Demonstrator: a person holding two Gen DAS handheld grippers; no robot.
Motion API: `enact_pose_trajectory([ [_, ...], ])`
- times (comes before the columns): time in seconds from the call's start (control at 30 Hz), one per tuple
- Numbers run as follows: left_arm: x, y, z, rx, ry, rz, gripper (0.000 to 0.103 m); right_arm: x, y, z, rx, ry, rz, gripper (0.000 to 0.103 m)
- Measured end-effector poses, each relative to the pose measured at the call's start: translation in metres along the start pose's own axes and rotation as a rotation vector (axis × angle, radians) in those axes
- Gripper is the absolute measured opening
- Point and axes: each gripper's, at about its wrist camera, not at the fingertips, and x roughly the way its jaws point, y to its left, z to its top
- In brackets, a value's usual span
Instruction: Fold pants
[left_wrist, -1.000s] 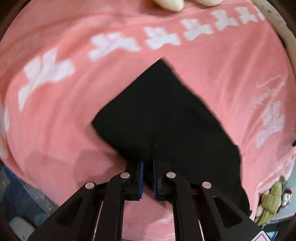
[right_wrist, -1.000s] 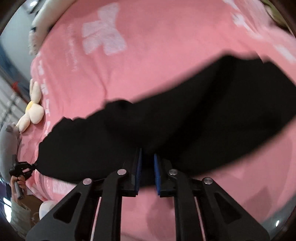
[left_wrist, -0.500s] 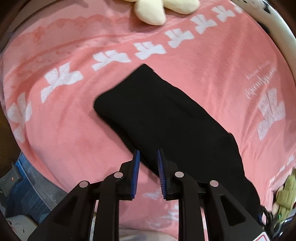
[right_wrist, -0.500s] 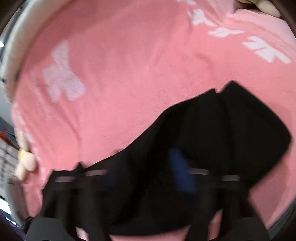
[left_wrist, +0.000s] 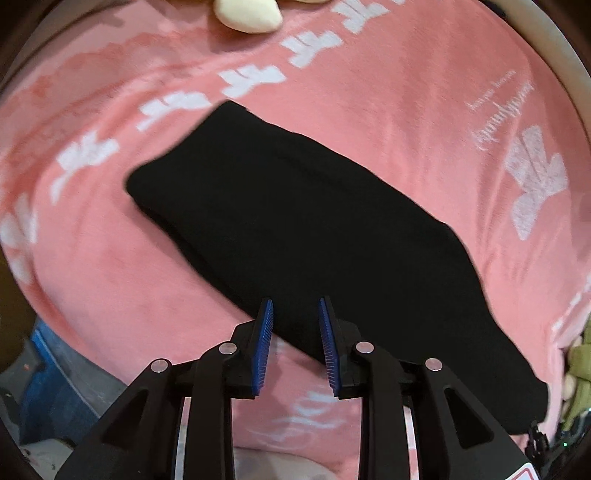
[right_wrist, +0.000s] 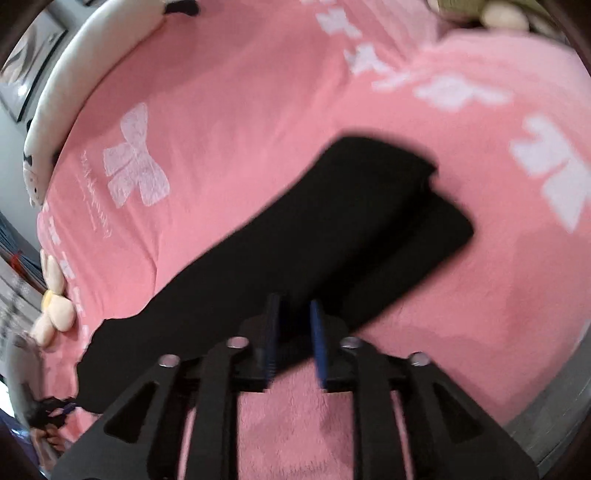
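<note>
Left gripper (left_wrist: 295, 343): black plastic linkage arms, silver round screws at the pivots, ribbed blue pads (left_wrist: 263, 347), a red-and-white label at lower right. Right gripper (right_wrist: 293, 339): the same build, motion-blurred

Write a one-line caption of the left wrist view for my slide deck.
Left gripper opening above the edge of folded black pants lying on a pink blanket.

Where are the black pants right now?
In both wrist views the black pants lie folded lengthwise, mid-frame on the pink fleece blanket, beyond each gripper's fingertips.
</note>
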Motion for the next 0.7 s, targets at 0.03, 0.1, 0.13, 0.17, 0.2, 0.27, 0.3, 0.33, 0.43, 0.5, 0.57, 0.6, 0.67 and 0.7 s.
enact_pose_trajectory([
  [0.03,0.000,-0.003,0.000,0.008,0.001,-0.009,0.024,-0.001,0.005,0.004,-0.012,-0.014,-0.006,0.056],
  [0.1,0.000,-0.008,0.000,0.025,-0.006,0.000,0.030,-0.001,0.009,0.016,-0.031,-0.043,-0.050,0.064],
  [0.13,0.001,-0.009,0.000,0.025,-0.011,0.004,0.030,0.006,0.006,0.023,-0.022,-0.038,-0.058,0.064],
  [0.17,0.002,-0.008,0.001,0.016,-0.014,0.002,0.032,0.012,0.001,0.025,-0.004,-0.025,-0.061,0.062],
  [0.2,0.003,-0.005,0.002,0.000,-0.015,-0.011,0.035,0.020,-0.005,0.029,0.015,-0.012,-0.059,0.039],
  [0.27,0.003,0.009,0.007,-0.062,-0.021,-0.040,0.036,0.022,-0.009,0.036,0.027,-0.016,-0.047,0.005],
  [0.3,0.002,0.016,0.009,-0.086,-0.026,-0.047,0.036,0.011,-0.006,0.037,0.053,-0.050,0.000,0.005],
  [0.33,-0.002,0.028,0.015,-0.120,-0.041,-0.061,0.036,-0.001,-0.001,0.038,0.061,-0.095,0.045,0.004],
  [0.43,-0.012,0.058,0.029,-0.191,-0.081,-0.075,0.042,-0.013,0.021,0.028,-0.096,-0.135,-0.088,0.007],
  [0.5,-0.012,0.077,0.039,-0.255,-0.096,-0.073,0.050,0.001,0.016,0.016,-0.132,-0.062,-0.240,0.009],
  [0.57,-0.004,0.095,0.050,-0.302,-0.081,-0.084,0.053,-0.009,0.016,0.002,-0.081,-0.088,-0.215,0.011],
  [0.6,0.002,0.100,0.054,-0.311,-0.060,-0.086,0.055,-0.013,0.019,-0.003,-0.078,-0.100,-0.216,0.015],
  [0.67,0.019,0.107,0.061,-0.330,-0.018,-0.096,0.055,-0.022,0.033,-0.016,-0.096,-0.119,-0.229,0.027],
  [0.7,0.026,0.109,0.064,-0.333,-0.006,-0.106,0.051,-0.025,0.045,-0.026,-0.124,-0.127,-0.237,0.039],
])
